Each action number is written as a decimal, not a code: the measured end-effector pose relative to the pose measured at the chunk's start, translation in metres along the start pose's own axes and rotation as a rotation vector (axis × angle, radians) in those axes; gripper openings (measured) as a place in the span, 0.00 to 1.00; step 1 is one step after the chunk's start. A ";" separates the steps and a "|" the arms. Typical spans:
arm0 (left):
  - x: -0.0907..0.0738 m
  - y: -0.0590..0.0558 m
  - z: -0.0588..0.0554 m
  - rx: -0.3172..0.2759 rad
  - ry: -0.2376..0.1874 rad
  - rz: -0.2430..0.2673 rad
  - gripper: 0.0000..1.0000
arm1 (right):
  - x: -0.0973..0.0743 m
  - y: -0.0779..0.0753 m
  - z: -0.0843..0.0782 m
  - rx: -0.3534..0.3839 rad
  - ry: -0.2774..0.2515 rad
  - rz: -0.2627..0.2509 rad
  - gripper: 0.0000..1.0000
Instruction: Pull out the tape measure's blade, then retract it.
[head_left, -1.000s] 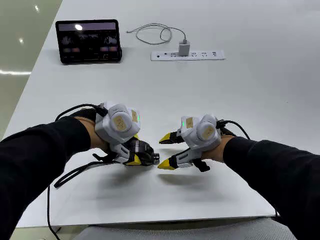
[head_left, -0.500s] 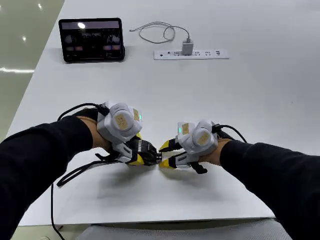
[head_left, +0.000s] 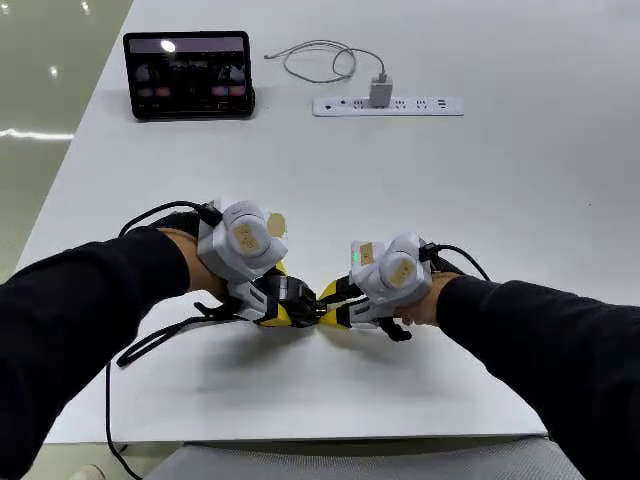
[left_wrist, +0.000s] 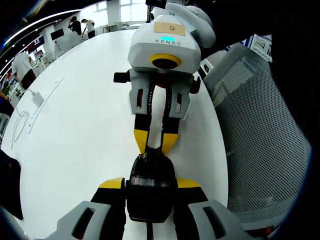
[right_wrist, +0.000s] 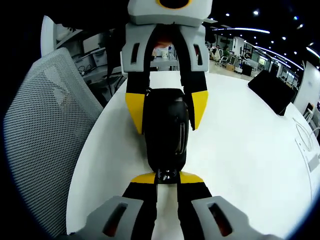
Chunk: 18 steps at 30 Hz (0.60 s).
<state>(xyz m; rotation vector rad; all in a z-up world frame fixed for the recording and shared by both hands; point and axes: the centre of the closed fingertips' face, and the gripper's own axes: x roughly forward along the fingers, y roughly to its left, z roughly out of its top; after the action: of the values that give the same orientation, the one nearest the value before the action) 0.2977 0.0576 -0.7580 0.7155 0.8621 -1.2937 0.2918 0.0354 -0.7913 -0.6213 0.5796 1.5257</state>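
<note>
Near the front edge of the white counter (head_left: 450, 200), the black, rounded plastic tape measure (head_left: 293, 297) sat pinched across its sides by the left claw (left_wrist: 150, 183). The right claw (right_wrist: 167, 179) held its yellow tips pressed together on the small metal hook tab (right_wrist: 166, 174) at the case's mouth — the blade not yet drawn out, as far as I could judge.

That hold on the tab looked slim. A pull off the blade's line could let it slip free and snap back. The smooth case might also twist in the left claw under a hard tug.

The right gripper view made the pinch on the tab plain, where the head view had it tucked between the claw bodies — though the head view added the dark tablet (head_left: 190, 72) and white power strip (head_left: 388, 105) by the far edge.
</note>
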 end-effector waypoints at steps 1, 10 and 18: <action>0.000 0.000 0.000 0.003 0.002 0.000 0.32 | 0.000 0.000 0.000 0.002 0.004 0.001 0.09; -0.001 -0.001 0.001 -0.004 -0.004 0.006 0.32 | -0.004 0.001 -0.002 0.000 0.021 0.012 0.09; -0.001 -0.003 0.002 -0.009 -0.007 0.010 0.32 | -0.012 0.001 -0.012 0.002 0.034 0.014 0.09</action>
<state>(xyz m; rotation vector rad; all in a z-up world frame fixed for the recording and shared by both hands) 0.2954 0.0558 -0.7557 0.7071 0.8570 -1.2820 0.2918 0.0183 -0.7911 -0.6437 0.6124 1.5298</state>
